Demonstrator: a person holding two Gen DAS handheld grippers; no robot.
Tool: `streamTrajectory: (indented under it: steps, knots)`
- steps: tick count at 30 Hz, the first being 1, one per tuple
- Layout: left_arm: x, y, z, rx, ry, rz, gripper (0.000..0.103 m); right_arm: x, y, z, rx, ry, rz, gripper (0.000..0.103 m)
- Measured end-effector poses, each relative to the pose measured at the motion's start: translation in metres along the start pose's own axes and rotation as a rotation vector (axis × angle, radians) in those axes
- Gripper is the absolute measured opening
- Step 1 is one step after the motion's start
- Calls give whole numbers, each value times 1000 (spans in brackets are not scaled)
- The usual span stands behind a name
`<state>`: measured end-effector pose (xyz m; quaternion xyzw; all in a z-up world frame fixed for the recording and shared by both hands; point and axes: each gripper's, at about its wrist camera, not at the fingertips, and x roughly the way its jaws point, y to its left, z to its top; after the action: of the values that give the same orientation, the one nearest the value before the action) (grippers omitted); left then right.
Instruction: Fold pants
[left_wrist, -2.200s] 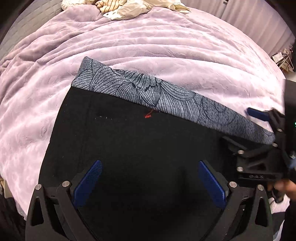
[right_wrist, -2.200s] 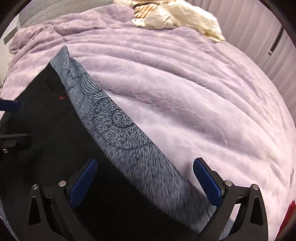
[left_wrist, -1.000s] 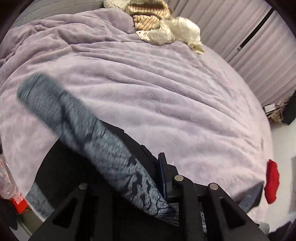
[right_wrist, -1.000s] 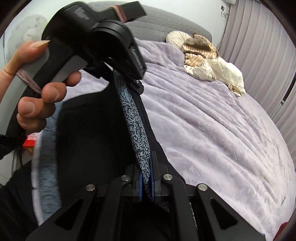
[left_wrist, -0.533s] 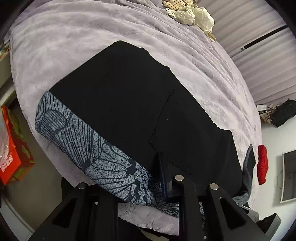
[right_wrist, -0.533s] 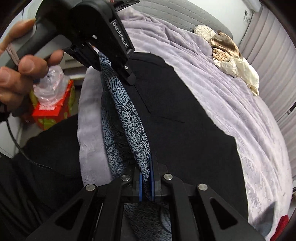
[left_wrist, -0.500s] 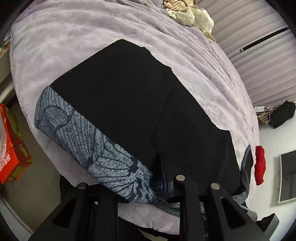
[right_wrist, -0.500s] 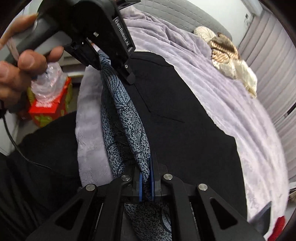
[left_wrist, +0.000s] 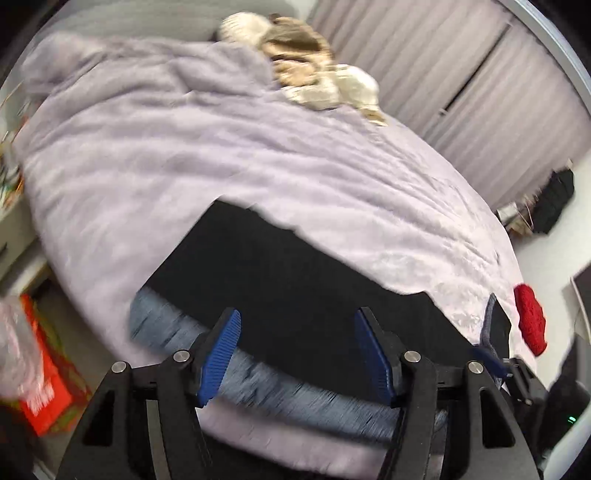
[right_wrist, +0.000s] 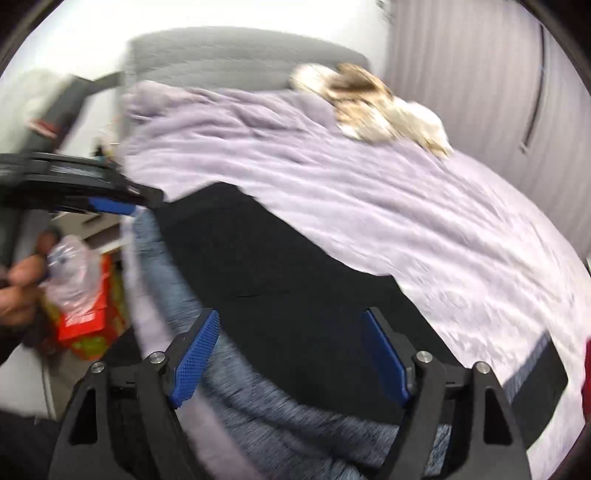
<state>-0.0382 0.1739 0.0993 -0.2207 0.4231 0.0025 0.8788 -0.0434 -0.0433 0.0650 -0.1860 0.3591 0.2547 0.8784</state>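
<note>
While both frames are motion-blurred, the main layout is readable. The black pants (left_wrist: 291, 280) lie spread flat on the lavender blanket (left_wrist: 192, 147) that covers the bed, at its near edge. Their blue-grey patterned waistband (left_wrist: 258, 384) runs along the near side of the garment, next to the edge of the bed; in the right wrist view the same waistband (right_wrist: 258, 398) sweeps from the upper left down to the lower centre.

The left gripper (left_wrist: 297, 354) has its jaws spread wide apart, with nothing between the blue pads (left_wrist: 219, 354); it hovers just above the waistband. The right gripper (right_wrist: 290, 356) likewise has its jaws wide open and empty, positioned over the waistband and the black fabric (right_wrist: 280, 266). Whether either gripper touches the cloth cannot be determined.

In the right wrist view the left gripper appears at the left edge as a dark blurred body with one blue pad (right_wrist: 110, 205), held by the person's hand (right_wrist: 22, 291).

A heap of cream and tan striped laundry (left_wrist: 306, 74) lies at the far end of the bed. Pleated curtains (left_wrist: 480, 74) hang behind it. A red knitted item (left_wrist: 530, 321) rests at the right edge of the bed. A red box (right_wrist: 86, 317) with a clear plastic bottle (right_wrist: 72, 273) in front of it sits beside the bed at the left.
</note>
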Motion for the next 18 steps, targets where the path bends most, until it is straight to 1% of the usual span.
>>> streamTrajectory:
  steps: [1,2,3,4,5,6,7,8,9,10,11,12,13,14,15,16,17,18]
  knots:
    - [10,-11,7,27,-8,2,65,18,-6,1,34,50,-22,82]
    - [21,-18,12,52,-7,5,65,32,-9,-7,64,99,-40,82]
    - [36,-21,15,65,18,23,65,43,-13,-12,92,148,-47,82]
    - [54,-20,14,68,66,44,65,52,-19,-21,125,200,-59,82]
    - [72,-15,9,56,130,47,65,57,-29,-34,164,248,-78,82]
    - [86,-11,3,45,176,39,65,54,-36,-44,193,250,-78,82]
    - [95,-5,-5,52,193,34,65,46,-44,-55,234,228,-69,82]
    - [96,-3,-13,77,175,35,65,35,-53,-70,291,200,-66,82]
    - [92,-6,-19,119,143,53,65,28,-57,-79,311,195,-70,82]
    - [87,-13,-25,166,122,94,65,21,-60,-84,317,196,-81,82]
    - [85,-20,-29,201,117,136,68,14,-63,-89,323,197,-90,82]
    - [83,-25,-32,216,119,163,71,8,-67,-90,339,194,-83,83]
    - [79,-28,-34,223,122,174,71,1,-74,-89,361,185,-73,83]
    - [76,-34,-34,224,128,155,71,-11,-84,-85,398,143,-80,83]
    - [74,-38,-35,223,130,157,80,-19,-92,-79,420,107,-108,83]
    - [73,-42,-36,223,132,145,80,-27,-104,-74,437,72,-159,86]
    - [73,-50,-38,229,150,104,80,-34,-124,-66,460,41,-271,89]
    - [75,-59,-40,247,171,69,80,-33,-139,-62,480,44,-366,102]
